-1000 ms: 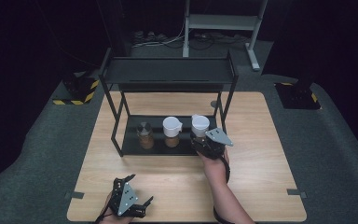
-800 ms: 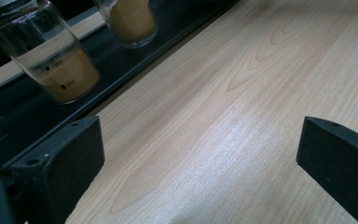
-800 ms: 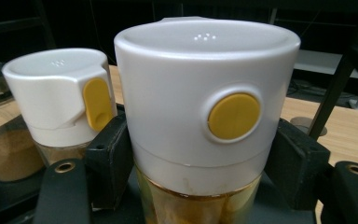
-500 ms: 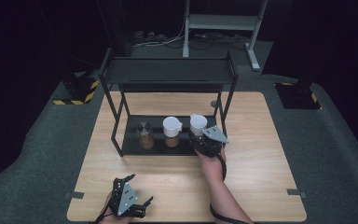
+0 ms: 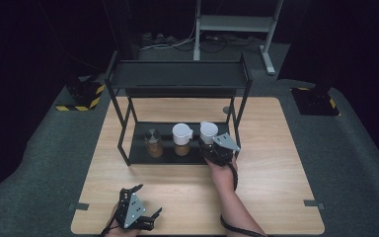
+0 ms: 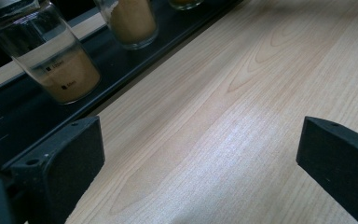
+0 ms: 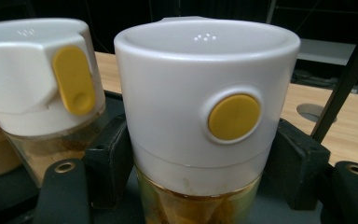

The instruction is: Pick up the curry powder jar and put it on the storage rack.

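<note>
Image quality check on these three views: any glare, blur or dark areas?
High view: table evenly lit, surroundings near black, image soft. Left gripper view: pale sheen on the wood between the open jaws of the left gripper; the jar slightly soft. Right gripper view: white-lidded jar sharp, faint highlight on its rim, background dark and blurred; right gripper jaws flank it.

clear glass jar [image 7: 200,205] with smooth matt white plastic lid [image 7: 205,93], matt black metal rack [image 5: 177,79], pale wood-grain table [image 5: 276,163]

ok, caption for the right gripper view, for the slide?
Right gripper jaws flank a white-lidded spice jar on the black rack shelf.
</note>
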